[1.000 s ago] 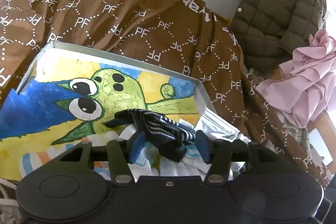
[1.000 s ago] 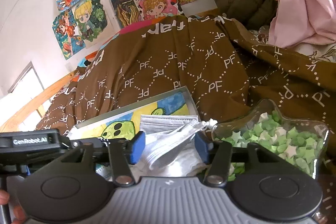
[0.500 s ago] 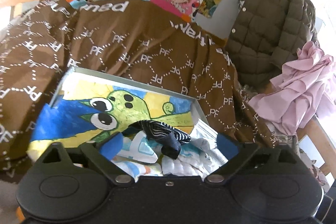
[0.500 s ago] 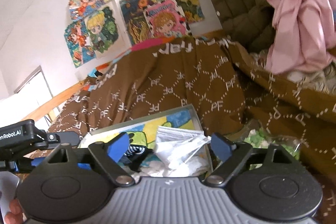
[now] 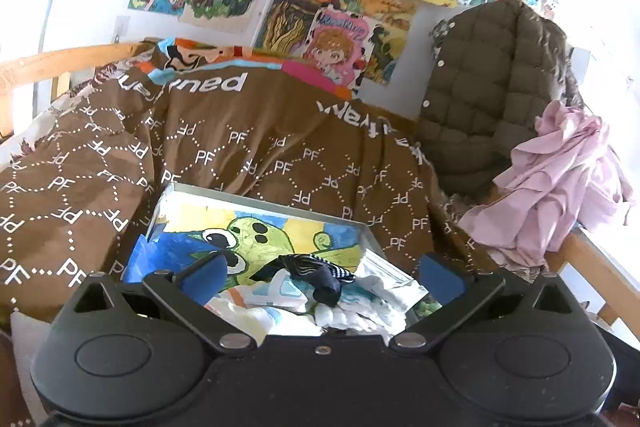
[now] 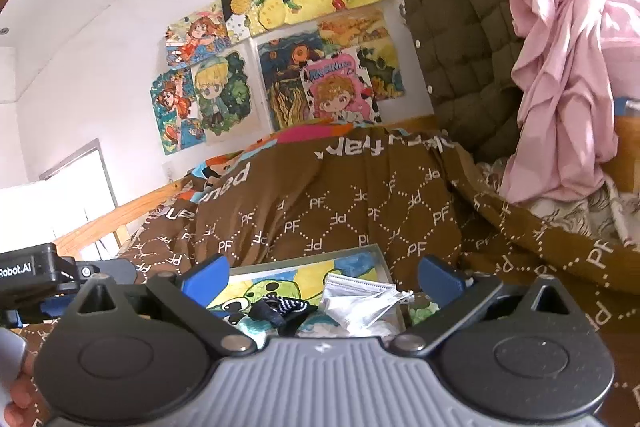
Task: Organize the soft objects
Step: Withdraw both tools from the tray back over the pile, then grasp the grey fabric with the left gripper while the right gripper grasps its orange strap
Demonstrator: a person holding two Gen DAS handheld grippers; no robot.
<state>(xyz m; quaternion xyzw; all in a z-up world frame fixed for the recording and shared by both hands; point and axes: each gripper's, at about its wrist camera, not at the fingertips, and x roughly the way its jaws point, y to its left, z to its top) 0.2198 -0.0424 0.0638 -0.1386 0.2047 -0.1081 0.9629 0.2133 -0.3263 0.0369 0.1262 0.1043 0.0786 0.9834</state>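
The left gripper (image 5: 316, 277) has its jaws spread as wide as they go and holds nothing; the right gripper (image 6: 324, 277) is opening to the same full width, also with nothing between its pads. Both hang above the near end of the tray (image 5: 260, 201), which lies on the brown blanket (image 5: 248, 143) of the bed.

The soft things are in the tray, gathered at its near right corner. A dark striped sock (image 5: 320, 275) lies on top of white and pale blue cloths (image 5: 280, 307). A face mask (image 6: 360, 301) in clear wrapping lies against the right wall of the tray.

All of these look very light and limp, so I think they will sag and fold when lifted. The sock is best pinched at its bunched middle, where the cloth is thickest. The mask's wrapping looks smooth and may slip; taking its edge deep between the pads seems safer.
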